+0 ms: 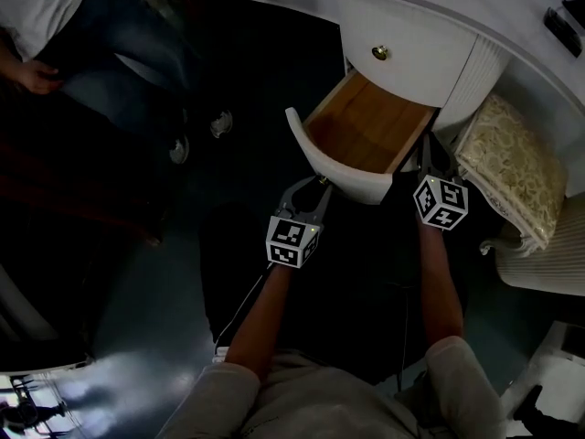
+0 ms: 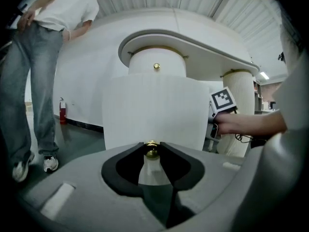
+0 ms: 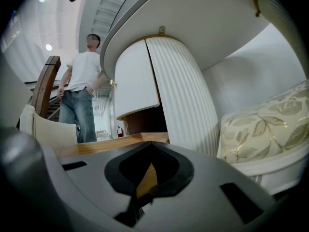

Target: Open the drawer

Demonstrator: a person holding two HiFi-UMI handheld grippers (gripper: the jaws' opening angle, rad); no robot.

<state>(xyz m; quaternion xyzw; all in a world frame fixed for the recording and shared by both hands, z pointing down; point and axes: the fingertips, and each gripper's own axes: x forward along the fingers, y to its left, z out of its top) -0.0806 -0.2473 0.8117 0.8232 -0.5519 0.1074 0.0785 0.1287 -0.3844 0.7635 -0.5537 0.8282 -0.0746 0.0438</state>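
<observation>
The white cabinet's lower drawer (image 1: 366, 140) stands pulled out, its bare wooden inside showing. My left gripper (image 1: 320, 185) is at the curved white drawer front (image 2: 154, 110), its jaws closed on the small brass knob (image 2: 152, 152). My right gripper (image 1: 426, 154) hovers by the drawer's right side wall, pointing level. In the right gripper view its fingertips (image 3: 150, 143) meet, with nothing seen between them, and the wooden drawer rim (image 3: 116, 142) lies just beyond.
Above the open drawer is a closed white drawer with a brass knob (image 1: 380, 52). A cushioned white chair (image 1: 512, 167) stands close on the right. A person in jeans (image 2: 38, 81) stands to the left on the dark floor.
</observation>
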